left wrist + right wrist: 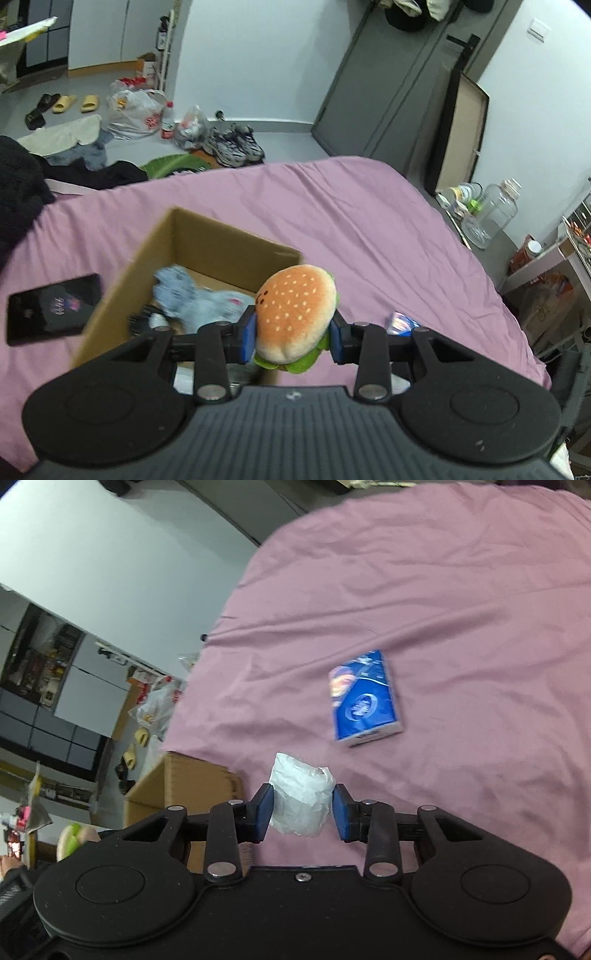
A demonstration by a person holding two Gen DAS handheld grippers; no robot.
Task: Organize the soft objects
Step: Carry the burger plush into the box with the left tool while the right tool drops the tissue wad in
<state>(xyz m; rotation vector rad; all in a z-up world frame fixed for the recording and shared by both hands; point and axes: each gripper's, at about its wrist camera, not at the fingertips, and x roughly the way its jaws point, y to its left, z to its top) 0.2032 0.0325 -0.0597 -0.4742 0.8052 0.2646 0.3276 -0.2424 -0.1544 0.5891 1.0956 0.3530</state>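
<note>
My left gripper [293, 338] is shut on a plush hamburger [295, 314] with a tan bun and green felt lettuce, held above the near right corner of an open cardboard box [221, 240]. Inside the box lies a light blue soft toy [195, 299]. My right gripper [303, 812] is shut on a crumpled white tissue wad [301, 797], held just above the pink bedsheet [443, 609]. The cardboard box [177, 786] shows to the left in the right wrist view, with the plush hamburger's [75, 836] edge beyond it.
A blue card-sized box [364, 698] lies on the sheet ahead of the right gripper. A black phone [53, 308] lies left of the cardboard box. Dark clothing [22, 184] is piled at the bed's left edge. Shoes, bags and bottles litter the floor beyond.
</note>
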